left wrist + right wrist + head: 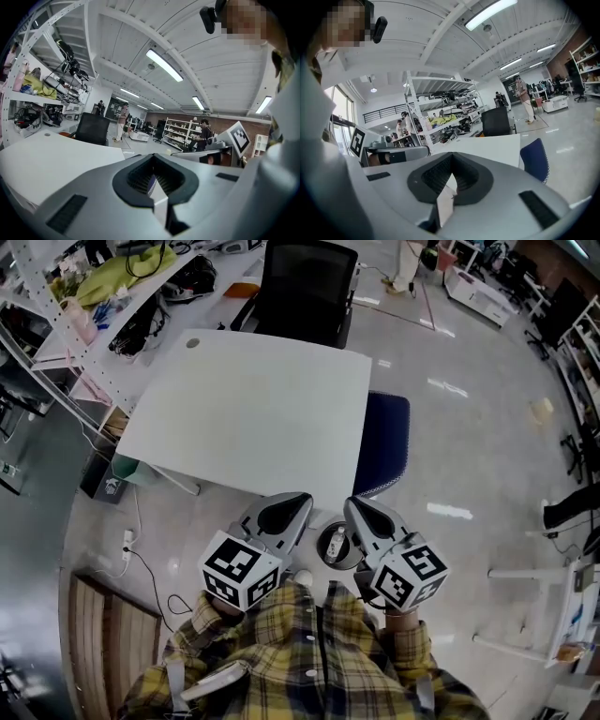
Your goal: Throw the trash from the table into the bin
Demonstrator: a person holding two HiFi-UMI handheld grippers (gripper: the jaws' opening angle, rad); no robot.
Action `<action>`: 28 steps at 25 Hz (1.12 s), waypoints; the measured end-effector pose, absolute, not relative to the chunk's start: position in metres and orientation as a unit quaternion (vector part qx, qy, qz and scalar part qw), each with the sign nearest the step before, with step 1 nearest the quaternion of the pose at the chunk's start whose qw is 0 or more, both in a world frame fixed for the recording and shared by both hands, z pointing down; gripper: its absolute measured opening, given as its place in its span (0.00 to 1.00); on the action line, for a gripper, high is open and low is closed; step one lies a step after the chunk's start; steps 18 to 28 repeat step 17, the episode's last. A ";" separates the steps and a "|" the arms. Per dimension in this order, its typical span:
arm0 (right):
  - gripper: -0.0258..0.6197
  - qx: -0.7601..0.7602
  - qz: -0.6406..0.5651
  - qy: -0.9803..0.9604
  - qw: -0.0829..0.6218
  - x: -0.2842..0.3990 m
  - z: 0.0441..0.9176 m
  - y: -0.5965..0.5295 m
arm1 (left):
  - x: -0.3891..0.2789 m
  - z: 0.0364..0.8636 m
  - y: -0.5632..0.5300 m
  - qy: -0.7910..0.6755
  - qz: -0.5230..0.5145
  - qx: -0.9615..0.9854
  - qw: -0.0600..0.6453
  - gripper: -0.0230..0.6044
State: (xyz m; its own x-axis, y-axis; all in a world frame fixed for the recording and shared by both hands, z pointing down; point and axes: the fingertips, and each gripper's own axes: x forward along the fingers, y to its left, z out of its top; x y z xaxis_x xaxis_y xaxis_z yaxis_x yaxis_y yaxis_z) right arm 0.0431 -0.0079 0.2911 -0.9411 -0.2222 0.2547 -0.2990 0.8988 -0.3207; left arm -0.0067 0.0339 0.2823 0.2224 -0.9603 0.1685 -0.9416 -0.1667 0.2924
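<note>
Right gripper view: right gripper (451,163) jaws pressed together, nothing between them; left gripper (153,161) likewise (both held near the chest). Between them, the round dark bin (323,555) on the floor holds pale trash (337,541). White table (253,418) lies beyond.

White table (253,409), its top bearing one small round grey cap (193,343) near a far corner. Glossy floor (469,427) carrying a black office chair (305,287), blue chair (386,442) and round bin (337,546).
</note>
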 end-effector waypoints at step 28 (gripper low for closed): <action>0.04 0.142 0.185 -0.967 0.106 0.056 0.293 -0.019 | 0.003 0.292 0.022 -0.618 -0.022 0.765 0.181 0.05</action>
